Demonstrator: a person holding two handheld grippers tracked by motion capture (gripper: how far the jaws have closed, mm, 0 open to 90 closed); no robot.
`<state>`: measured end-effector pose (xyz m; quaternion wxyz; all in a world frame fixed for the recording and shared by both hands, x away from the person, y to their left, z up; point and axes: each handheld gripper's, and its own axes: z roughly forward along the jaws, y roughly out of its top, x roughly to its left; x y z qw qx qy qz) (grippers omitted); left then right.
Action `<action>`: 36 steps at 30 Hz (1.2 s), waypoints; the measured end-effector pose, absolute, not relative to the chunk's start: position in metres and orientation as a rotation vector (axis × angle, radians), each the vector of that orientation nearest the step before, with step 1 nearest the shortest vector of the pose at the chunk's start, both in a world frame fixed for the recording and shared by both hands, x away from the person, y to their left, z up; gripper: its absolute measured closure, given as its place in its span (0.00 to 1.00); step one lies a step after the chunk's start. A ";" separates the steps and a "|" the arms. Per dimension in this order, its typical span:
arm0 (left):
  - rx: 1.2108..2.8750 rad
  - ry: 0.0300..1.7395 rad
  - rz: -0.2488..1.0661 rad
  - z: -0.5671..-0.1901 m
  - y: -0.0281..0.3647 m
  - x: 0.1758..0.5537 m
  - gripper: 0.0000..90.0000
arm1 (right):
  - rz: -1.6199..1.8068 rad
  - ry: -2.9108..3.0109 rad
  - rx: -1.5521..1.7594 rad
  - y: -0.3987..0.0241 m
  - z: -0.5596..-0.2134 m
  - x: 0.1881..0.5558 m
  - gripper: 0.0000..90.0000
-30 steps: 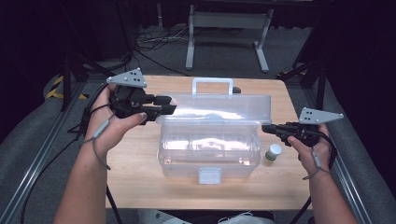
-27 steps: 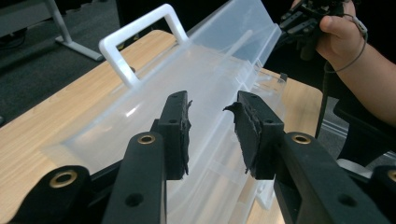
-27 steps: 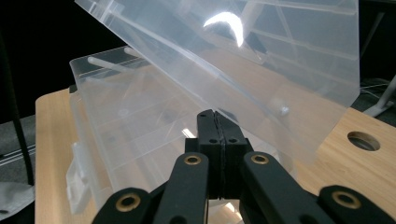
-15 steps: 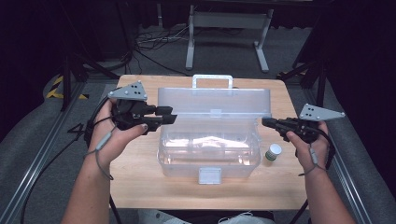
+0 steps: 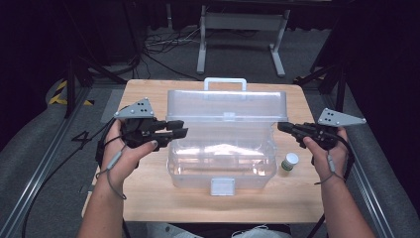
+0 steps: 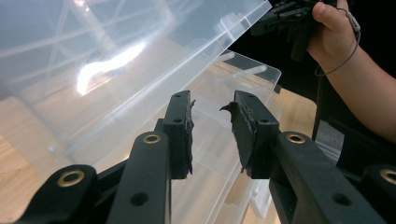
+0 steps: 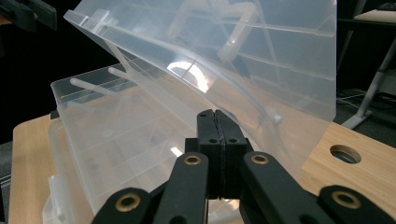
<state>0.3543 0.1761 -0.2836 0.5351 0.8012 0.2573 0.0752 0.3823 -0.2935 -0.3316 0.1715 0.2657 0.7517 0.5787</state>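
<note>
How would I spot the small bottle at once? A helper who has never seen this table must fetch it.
Start at the big clear plastic box in the middle of the wooden table, its lid standing open. Go to its near right corner, below the right gripper: the small bottle stands upright on the tabletop there. It is the table's only small loose thing, green-bodied with a pale round cap.

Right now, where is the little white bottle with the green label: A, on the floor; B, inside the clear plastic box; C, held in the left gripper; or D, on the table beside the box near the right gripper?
D: the high view shows the small bottle standing on the table just outside the clear box, below the right gripper.
</note>
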 end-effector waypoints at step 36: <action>1.810 0.805 0.398 -0.318 0.181 0.368 1.00 | 1.623 2.123 0.768 -0.296 -0.336 0.374 1.00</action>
